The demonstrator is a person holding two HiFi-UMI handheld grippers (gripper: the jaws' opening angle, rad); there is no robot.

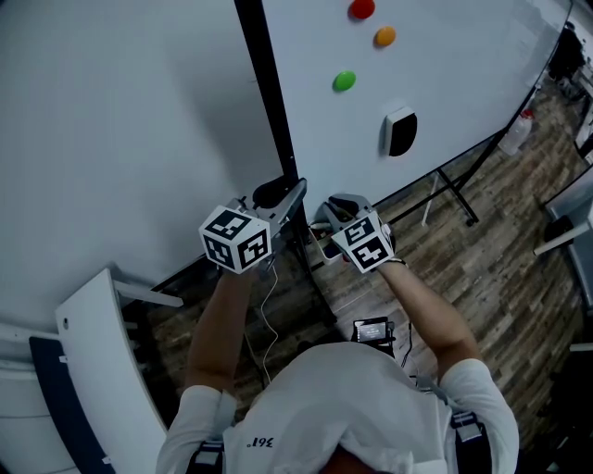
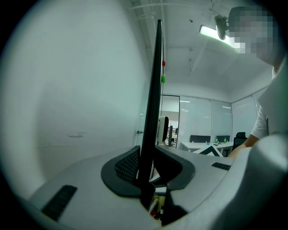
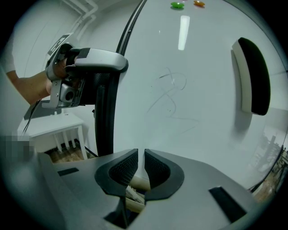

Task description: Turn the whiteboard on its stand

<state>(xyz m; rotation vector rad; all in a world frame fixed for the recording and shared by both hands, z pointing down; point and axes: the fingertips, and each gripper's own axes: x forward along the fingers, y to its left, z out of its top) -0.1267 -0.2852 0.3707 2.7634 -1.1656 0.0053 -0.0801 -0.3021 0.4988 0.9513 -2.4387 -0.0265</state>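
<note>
The whiteboard point(image 1: 463, 74) stands tilted, its black frame edge point(image 1: 269, 93) running down to my hands. My left gripper point(image 1: 283, 196) is shut on that edge. In the left gripper view the frame edge point(image 2: 155, 90) rises edge-on from between the jaws of the left gripper point(image 2: 146, 170), with both pads against it. My right gripper point(image 1: 326, 218) sits just to the right, low on the board's face. In the right gripper view this gripper point(image 3: 143, 164) is shut down to a thin slit, nothing seen between the jaws, facing the whiteboard point(image 3: 189, 103). The left gripper point(image 3: 85, 63) shows there, clamped on the frame.
Red point(image 1: 361, 9), orange point(image 1: 384, 37) and green point(image 1: 344, 81) magnets and a black eraser point(image 1: 400, 132) stick to the board. The stand's dark legs point(image 1: 454, 196) cross the wooden floor. A white table point(image 1: 102, 370) stands at lower left, with a white wall behind it.
</note>
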